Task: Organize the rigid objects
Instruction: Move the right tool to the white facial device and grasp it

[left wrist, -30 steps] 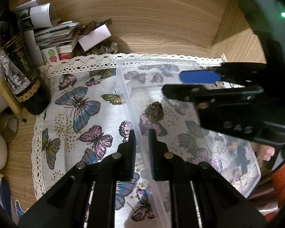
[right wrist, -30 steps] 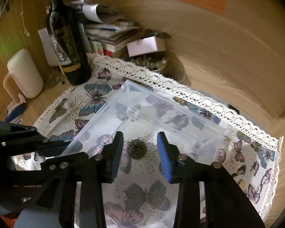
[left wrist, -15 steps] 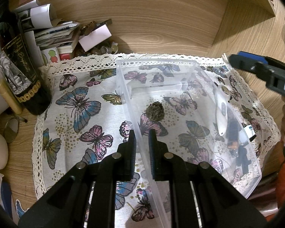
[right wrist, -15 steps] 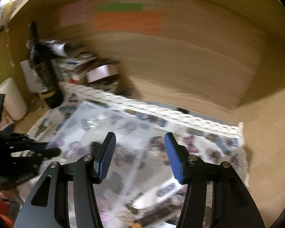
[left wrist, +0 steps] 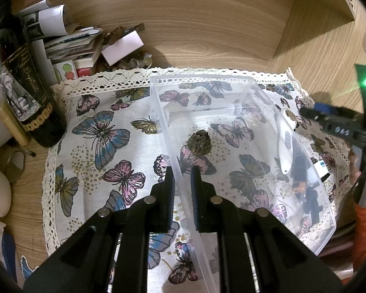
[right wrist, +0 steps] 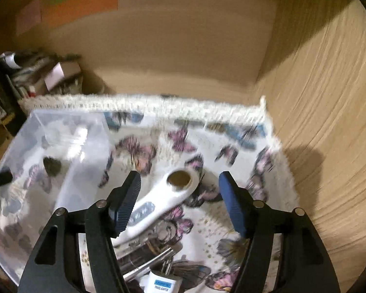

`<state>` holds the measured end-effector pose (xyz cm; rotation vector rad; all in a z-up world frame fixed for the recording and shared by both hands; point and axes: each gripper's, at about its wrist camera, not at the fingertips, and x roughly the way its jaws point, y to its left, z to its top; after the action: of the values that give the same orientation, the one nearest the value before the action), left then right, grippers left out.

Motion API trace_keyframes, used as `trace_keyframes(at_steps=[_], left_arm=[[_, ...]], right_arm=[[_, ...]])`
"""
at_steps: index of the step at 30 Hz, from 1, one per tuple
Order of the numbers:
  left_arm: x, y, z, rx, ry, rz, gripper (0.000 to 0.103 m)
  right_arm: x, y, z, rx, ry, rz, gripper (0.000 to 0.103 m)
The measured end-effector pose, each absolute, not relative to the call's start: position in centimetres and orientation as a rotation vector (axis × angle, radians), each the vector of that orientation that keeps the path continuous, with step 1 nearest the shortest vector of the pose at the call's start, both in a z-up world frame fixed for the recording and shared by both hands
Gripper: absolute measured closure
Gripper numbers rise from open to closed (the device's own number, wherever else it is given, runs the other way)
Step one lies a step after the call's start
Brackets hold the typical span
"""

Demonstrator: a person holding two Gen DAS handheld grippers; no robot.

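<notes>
My left gripper [left wrist: 182, 183] is shut on the near left wall of a clear plastic box [left wrist: 231, 80] and holds still. A brown pine cone [left wrist: 199, 142] lies inside the box. To the right of the box lie a white handheld device [right wrist: 158, 202] with a round brown end, some dark metal bits [right wrist: 153, 244] and a white plug adapter [right wrist: 162, 280]. My right gripper [right wrist: 179, 179] hovers over the white device; its jaws are opening and touch nothing. The right wrist view is blurred by motion.
Everything sits on a lace-edged butterfly cloth [left wrist: 102, 141] inside a wooden alcove with walls behind and to the right. A dark wine bottle [left wrist: 24, 92] and a pile of papers and boxes [left wrist: 70, 46] stand at the back left.
My right gripper has swung from above the pine cone in the box to the right, past the box's wall, and its jaws have widened. The left gripper has not moved.
</notes>
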<state>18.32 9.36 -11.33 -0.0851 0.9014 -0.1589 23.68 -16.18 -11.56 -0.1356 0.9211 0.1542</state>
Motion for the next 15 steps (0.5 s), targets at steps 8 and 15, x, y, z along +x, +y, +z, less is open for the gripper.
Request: trace_keyframes(at_steps=[8,15], left_arm=[[18.3,9.3,-11.4,-0.088,0.903,-0.159,0.090],[18.3,9.1,-11.4,-0.084,0.900,-0.157,0.090]], right_arm=[[25.2,-16.2,-15.2,-0.085,1.063,0.191,0.040],[26.9,-15.3,-17.0,-0.070,1.146,0.224,0.042]])
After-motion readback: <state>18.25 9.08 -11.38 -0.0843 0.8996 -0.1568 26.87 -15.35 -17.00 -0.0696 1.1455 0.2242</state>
